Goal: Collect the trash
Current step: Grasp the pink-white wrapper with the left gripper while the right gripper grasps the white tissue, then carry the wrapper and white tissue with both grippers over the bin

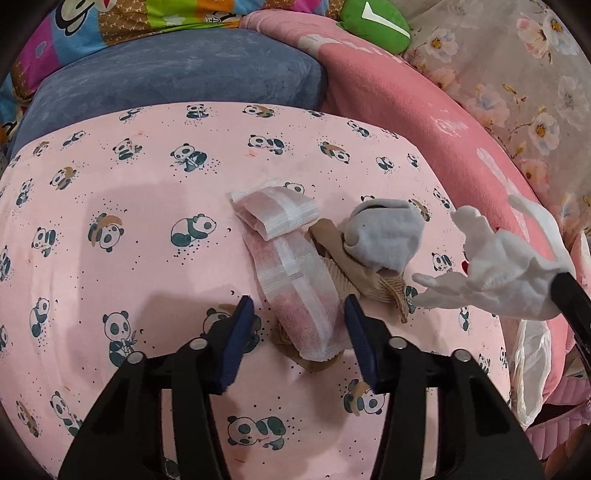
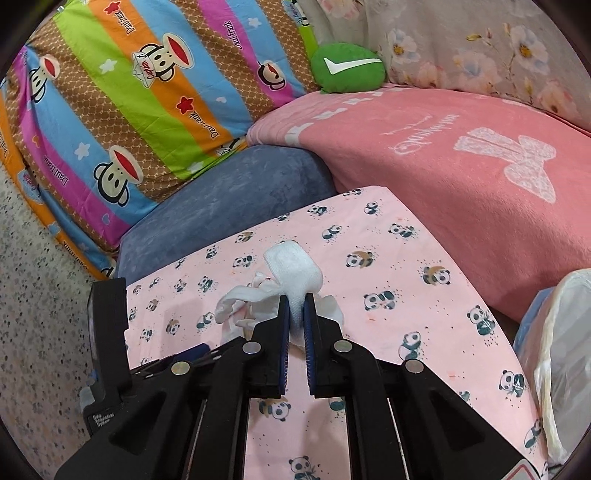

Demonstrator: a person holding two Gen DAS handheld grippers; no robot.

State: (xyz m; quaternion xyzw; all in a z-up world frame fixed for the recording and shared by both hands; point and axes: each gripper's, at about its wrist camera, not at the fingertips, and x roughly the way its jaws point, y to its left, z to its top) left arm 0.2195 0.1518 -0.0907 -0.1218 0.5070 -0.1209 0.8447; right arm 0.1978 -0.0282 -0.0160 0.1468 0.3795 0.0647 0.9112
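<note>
On the pink panda sheet point(image 1: 110, 206) lies a long white and pink pad wrapper point(image 1: 291, 273), a brown stocking point(image 1: 354, 280) and a grey sock point(image 1: 388, 232). My left gripper point(image 1: 299, 314) is open, its blue pads straddling the near end of the wrapper, just above it. My right gripper point(image 2: 296, 314) is shut on a crumpled white tissue point(image 2: 295, 273) and holds it above the sheet point(image 2: 388, 258). The tissue also shows in the left wrist view point(image 1: 498, 273), at the right, with the right gripper's black finger behind it.
A blue cushion point(image 1: 177, 81), a pink blanket point(image 1: 406, 110), a green pillow point(image 1: 373, 22) and a striped monkey quilt point(image 2: 129, 92) crowd the far side. A white plastic bag point(image 2: 565, 354) hangs at the sheet's right edge. Speckled floor point(image 2: 37, 295) lies left.
</note>
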